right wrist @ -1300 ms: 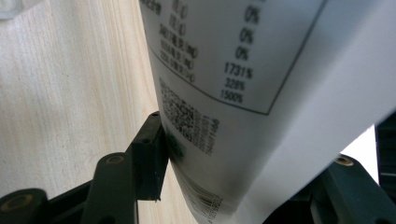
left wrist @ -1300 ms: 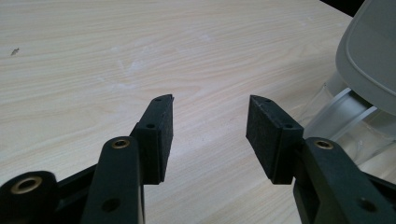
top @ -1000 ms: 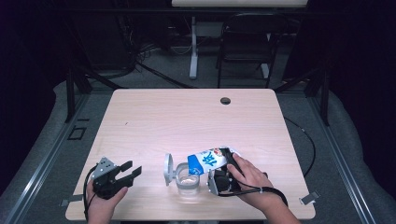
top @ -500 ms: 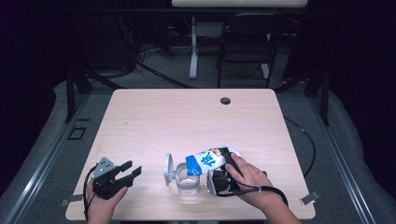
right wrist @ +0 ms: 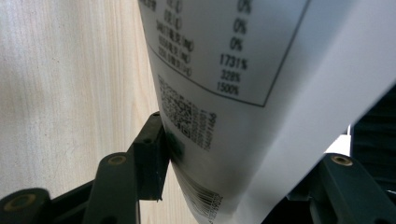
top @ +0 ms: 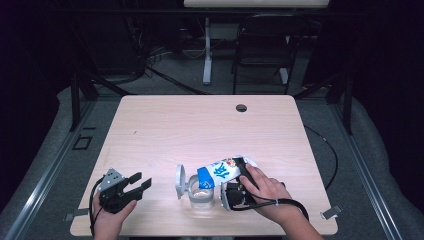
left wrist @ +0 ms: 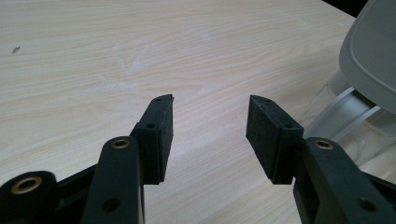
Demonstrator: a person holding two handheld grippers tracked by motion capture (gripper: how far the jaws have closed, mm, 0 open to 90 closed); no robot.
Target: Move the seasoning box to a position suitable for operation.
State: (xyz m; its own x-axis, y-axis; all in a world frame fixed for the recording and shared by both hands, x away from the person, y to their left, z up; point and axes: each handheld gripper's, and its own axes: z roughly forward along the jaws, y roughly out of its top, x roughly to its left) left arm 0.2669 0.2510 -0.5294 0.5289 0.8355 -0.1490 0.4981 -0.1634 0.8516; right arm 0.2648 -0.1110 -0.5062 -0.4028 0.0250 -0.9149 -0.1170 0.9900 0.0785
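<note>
Closest to the table's near edge, the right gripper (top: pixel 234 194) is clamped on a white and blue carton (top: pixel 225 170), the person's right hand (top: pixel 265 189) wrapped over the tool. In the right gripper view the carton's printed white wall (right wrist: pixel 233 93), with its table of figures and barcode, sits pressed between the two black jaws, which stand wide apart to take its breadth. From above, the carton is tipped well over, its long axis running nearly level across the table from right to left and sloping slightly down to the left; its blue end points left and hangs over the mouth of a clear container (top: pixel 201 193) standing just beside the gripper. A round grey lid (top: pixel 180 180) stands up on edge at the container's left rim. Further left along the same near strip of the table (top: pixel 200 125), well apart from the carton, the left gripper (top: pixel 137 183) rests in the person's left hand (top: pixel 107 220), its jaws parted with only bare wood between them; its own view shows the grey lid (left wrist: pixel 371 51) and clear container wall (left wrist: pixel 345 116) off to one side. Far across the tabletop lies a small dark grommet hole (top: pixel 241 107).
</note>
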